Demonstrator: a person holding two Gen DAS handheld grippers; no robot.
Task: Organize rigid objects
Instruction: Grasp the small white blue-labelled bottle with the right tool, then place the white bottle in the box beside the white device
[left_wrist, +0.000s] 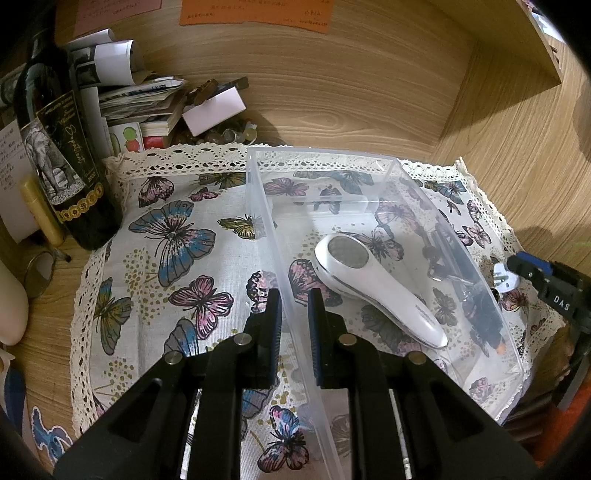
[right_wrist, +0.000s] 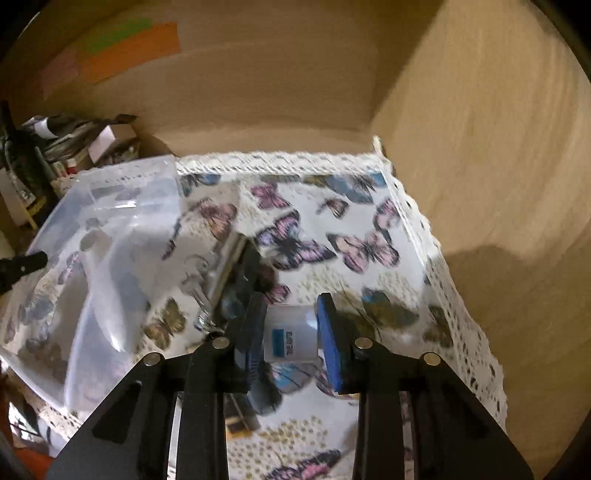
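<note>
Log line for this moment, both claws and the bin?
left claw: astride clear bin wall | right claw: shut on white adapter beside bin | in bin: white handheld device, dark items

Warm, dim indoor light fills both views. The left wrist view is sharp: the butterfly cloth shows crisp print, and glare streaks the clear plastic bin along its far wall. A dark shadow falls on the wooden side panel at right. The right wrist view is motion-blurred throughout. Fisheye bending curves the edges, and the corners go black.
</note>
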